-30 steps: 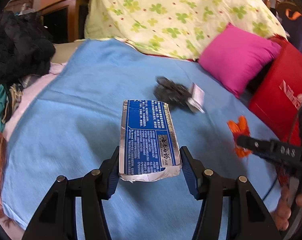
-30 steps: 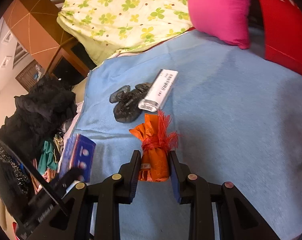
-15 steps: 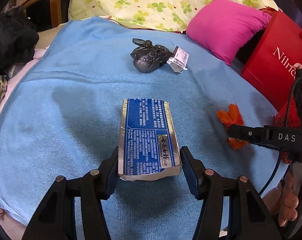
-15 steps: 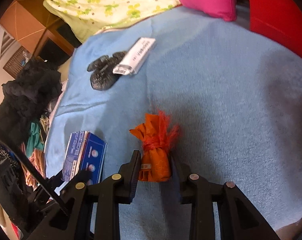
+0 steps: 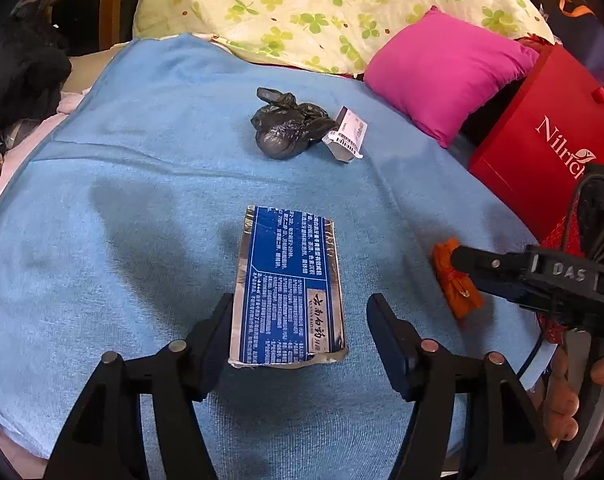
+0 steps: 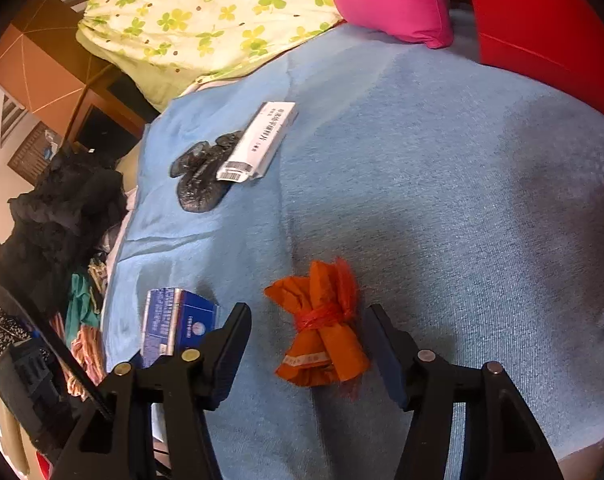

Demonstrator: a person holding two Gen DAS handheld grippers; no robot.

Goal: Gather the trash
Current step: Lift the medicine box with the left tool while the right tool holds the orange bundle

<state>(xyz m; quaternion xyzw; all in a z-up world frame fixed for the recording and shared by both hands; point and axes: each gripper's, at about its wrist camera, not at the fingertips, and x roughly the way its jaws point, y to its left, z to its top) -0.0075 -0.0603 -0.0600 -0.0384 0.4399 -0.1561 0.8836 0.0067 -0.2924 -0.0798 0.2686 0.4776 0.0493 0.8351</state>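
A blue and silver box (image 5: 290,280) lies flat on the blue blanket (image 5: 122,200) between the fingers of my left gripper (image 5: 300,304). Its jaws are opening, and the right finger stands clear of the box. An orange bundle tied with red string (image 6: 321,328) rests on the blanket inside my right gripper (image 6: 307,312). Those jaws are opening too, with a gap on both sides of the bundle. The same bundle (image 5: 455,284) shows at the right in the left wrist view. Farther back lie a crumpled black plastic bag (image 5: 286,132) and a white carton (image 5: 347,132), touching each other.
A pink cushion (image 5: 445,68) and a red paper bag (image 5: 541,140) border the blanket on the right. A clover-print quilt (image 5: 321,8) is piled at the back. Black clothing (image 5: 14,72) is heaped off the left edge. A person's hand (image 5: 573,392) holds the right gripper.
Both grippers' jaws have spread apart, letting go of the orange bundle and the blue box, which now lie on the blanket. Both views have tipped slightly lower.
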